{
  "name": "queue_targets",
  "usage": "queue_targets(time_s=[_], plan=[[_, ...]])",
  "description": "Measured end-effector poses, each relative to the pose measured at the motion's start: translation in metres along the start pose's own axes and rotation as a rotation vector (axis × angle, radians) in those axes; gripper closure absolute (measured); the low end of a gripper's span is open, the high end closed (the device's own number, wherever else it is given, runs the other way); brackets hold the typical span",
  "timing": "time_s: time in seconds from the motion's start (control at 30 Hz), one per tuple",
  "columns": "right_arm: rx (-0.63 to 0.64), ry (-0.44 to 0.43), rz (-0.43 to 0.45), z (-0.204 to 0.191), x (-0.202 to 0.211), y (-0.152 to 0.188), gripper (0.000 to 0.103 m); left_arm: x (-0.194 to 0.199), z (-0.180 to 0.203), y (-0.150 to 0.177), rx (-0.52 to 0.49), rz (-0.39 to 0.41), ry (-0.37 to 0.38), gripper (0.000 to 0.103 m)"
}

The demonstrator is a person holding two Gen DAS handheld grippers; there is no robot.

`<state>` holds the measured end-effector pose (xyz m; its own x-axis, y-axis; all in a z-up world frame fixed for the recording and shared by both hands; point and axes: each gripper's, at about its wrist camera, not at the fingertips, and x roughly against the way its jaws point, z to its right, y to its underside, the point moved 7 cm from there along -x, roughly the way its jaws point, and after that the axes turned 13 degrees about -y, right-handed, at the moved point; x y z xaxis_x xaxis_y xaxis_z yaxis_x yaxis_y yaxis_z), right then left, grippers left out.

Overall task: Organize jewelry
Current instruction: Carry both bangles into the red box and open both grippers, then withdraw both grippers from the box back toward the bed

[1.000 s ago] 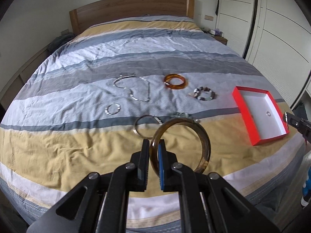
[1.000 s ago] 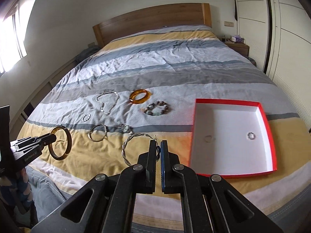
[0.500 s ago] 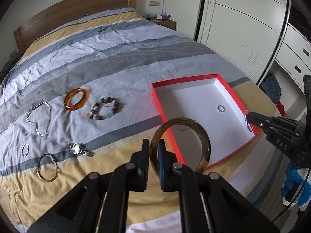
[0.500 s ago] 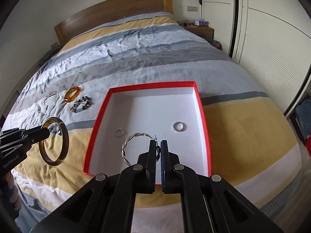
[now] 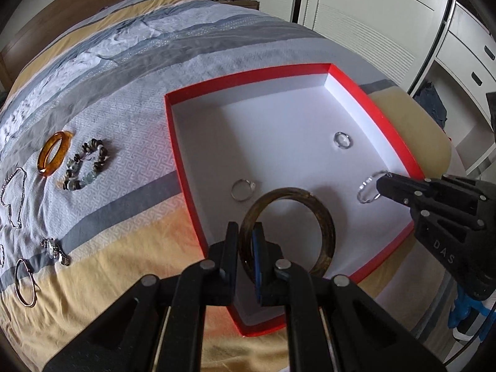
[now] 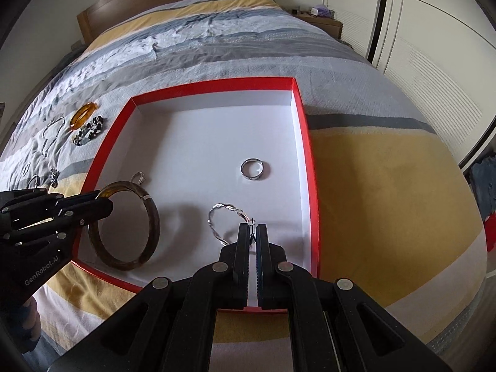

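A red box with a white inside [image 5: 384,130] [image 6: 214,88] lies on the bed. My left gripper [image 5: 246,238] [image 6: 104,200] is shut on a dark brown bangle [image 5: 324,217] [image 6: 153,217] and holds it over the box's near left part. My right gripper [image 6: 253,232] [image 5: 383,183] is shut on a twisted silver bracelet [image 6: 217,217] [image 5: 365,190] over the box's near right part. A plain silver ring [image 5: 343,140] [image 6: 251,169] and a ring with a stone [image 5: 243,189] [image 6: 138,176] lie inside the box.
On the striped bedspread left of the box lie an amber bangle [image 5: 54,153] [image 6: 82,114], a beaded bracelet [image 5: 85,164] [image 6: 88,131], a chain necklace [image 5: 12,198] [image 6: 51,136], a small silver piece [image 5: 55,251] and a thin hoop [image 5: 24,282]. White wardrobes [image 5: 387,31] stand at the right.
Both grippers have moved right from the jewelry row to above the red box and come lower over it. Each still holds its piece.
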<state>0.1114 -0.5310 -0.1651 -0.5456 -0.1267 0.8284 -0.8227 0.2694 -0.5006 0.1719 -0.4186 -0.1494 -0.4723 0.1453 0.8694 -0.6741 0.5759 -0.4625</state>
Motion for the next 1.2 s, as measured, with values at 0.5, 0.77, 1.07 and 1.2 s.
queue_targets(time_s=[0.5, 0.77, 1.07, 1.2], plan=[[-0.002, 0.013, -0.057, 0.004, -0.013, 0.000, 0.098, -0.016, 0.003, -0.001, -0.012, -0.017, -0.012, 0.094], [-0.030, 0.006, -0.039, 0.005, -0.003, 0.001, 0.095, -0.009, 0.003, -0.002, 0.008, -0.019, 0.036, 0.088], [-0.045, 0.010, 0.034, -0.003, 0.047, 0.002, 0.084, 0.036, -0.005, -0.008, 0.047, 0.060, 0.081, 0.070], [-0.050, 0.017, 0.079, -0.010, 0.078, 0.003, 0.079, 0.070, -0.018, -0.005, 0.060, 0.118, 0.065, 0.070]])
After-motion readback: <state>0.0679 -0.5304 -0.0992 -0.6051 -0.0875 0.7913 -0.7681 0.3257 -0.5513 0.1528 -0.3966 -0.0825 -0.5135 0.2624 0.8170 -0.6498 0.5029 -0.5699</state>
